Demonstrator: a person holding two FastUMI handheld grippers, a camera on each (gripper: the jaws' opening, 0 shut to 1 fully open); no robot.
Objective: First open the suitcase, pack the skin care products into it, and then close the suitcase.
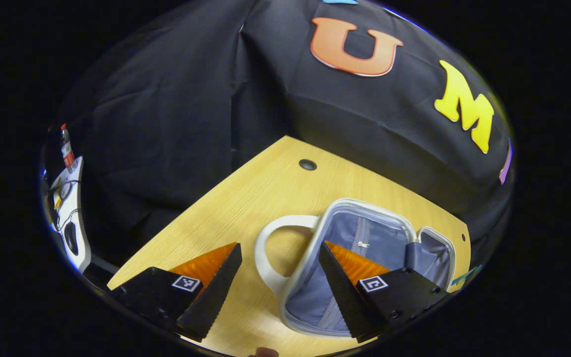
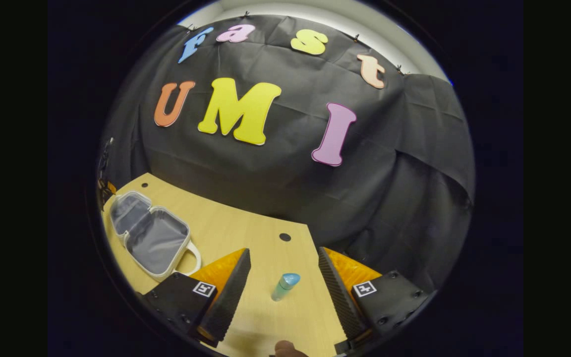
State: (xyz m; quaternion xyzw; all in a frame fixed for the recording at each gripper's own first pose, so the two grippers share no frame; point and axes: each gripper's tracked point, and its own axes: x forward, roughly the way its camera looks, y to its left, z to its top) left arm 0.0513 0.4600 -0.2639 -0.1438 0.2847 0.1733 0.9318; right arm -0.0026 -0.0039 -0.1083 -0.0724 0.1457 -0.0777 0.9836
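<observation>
2 grippers, both wide open and holding nothing. Left gripper hovers over the open suitcase, which lies flat on the wooden table. Right gripper brackets a small, apparently blue-capped bottle standing between its fingers, untouched.

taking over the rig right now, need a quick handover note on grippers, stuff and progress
Left gripper: open, holding nothing, over the white suitcase with grey lining; the white carry handle shows between its fingers.
Right gripper: open, holding nothing, with the small light-blue capped skin care bottle between its fingers, not gripped.
Things: the suitcase lies open on the light wooden table, both halves flat, nothing seen inside. The bottle sits on the table, apart from the case.
Done: suitcase opened.
Left: grasp the bottle, put it in the case, close the case.
</observation>
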